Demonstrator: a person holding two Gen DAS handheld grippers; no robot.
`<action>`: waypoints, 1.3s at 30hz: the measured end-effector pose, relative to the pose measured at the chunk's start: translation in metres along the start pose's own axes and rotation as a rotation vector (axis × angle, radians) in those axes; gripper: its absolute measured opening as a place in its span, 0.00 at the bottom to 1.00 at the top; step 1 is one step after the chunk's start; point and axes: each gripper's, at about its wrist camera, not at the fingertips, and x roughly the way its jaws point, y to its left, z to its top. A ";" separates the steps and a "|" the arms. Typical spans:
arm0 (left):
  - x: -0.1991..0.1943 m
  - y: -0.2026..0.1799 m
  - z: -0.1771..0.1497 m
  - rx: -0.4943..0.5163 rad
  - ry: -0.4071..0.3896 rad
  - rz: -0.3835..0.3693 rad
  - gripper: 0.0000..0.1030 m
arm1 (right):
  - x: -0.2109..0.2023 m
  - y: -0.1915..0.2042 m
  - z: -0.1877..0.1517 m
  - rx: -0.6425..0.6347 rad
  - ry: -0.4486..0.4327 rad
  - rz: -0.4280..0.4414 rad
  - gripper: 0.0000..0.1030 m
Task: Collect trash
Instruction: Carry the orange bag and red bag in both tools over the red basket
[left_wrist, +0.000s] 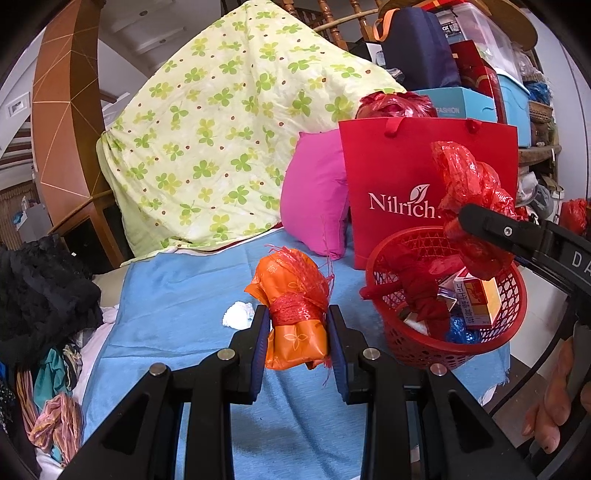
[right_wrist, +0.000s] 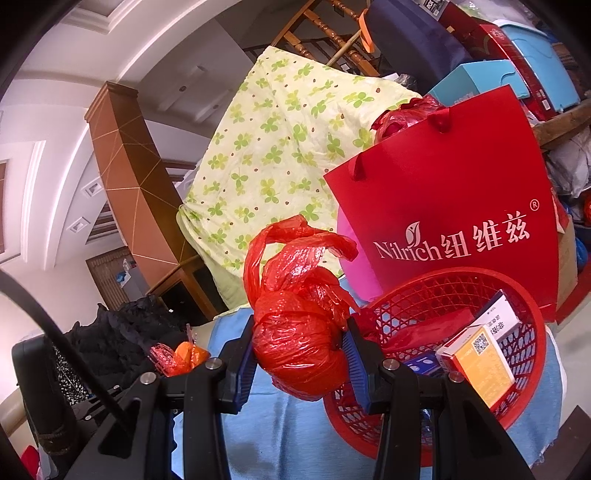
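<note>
My left gripper (left_wrist: 297, 341) is shut on an orange packet wrapped in red mesh (left_wrist: 295, 295), held over the blue cloth (left_wrist: 177, 314). My right gripper (right_wrist: 301, 349) is shut on a knotted red plastic bag (right_wrist: 295, 332), held at the left rim of the red basket (right_wrist: 532, 369). In the left wrist view the same bag (left_wrist: 469, 206) hangs over the basket (left_wrist: 402, 339), pinched by the right gripper's fingers (left_wrist: 491, 225). The basket holds a red bundle (left_wrist: 421, 299), an orange-and-white box (right_wrist: 480, 365) and blue scraps. A crumpled white tissue (left_wrist: 238, 314) lies on the cloth, left of the packet.
A red Nilrich paper bag (left_wrist: 406, 177) stands behind the basket beside a pink pillow (left_wrist: 314, 199). A clover-print quilt (left_wrist: 207, 140) is heaped behind. Dark clothes (left_wrist: 40, 288) pile at the left. Boxes and bins (left_wrist: 480, 85) stack at back right.
</note>
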 end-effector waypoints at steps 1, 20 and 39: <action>0.000 -0.001 0.000 0.002 0.000 -0.001 0.31 | 0.000 -0.001 0.001 0.001 -0.001 -0.001 0.45; 0.004 -0.023 0.004 0.044 0.002 -0.033 0.32 | -0.011 -0.026 0.007 0.023 -0.013 -0.038 0.45; 0.010 -0.052 0.008 0.091 -0.005 -0.076 0.32 | -0.025 -0.061 0.016 0.071 -0.030 -0.092 0.45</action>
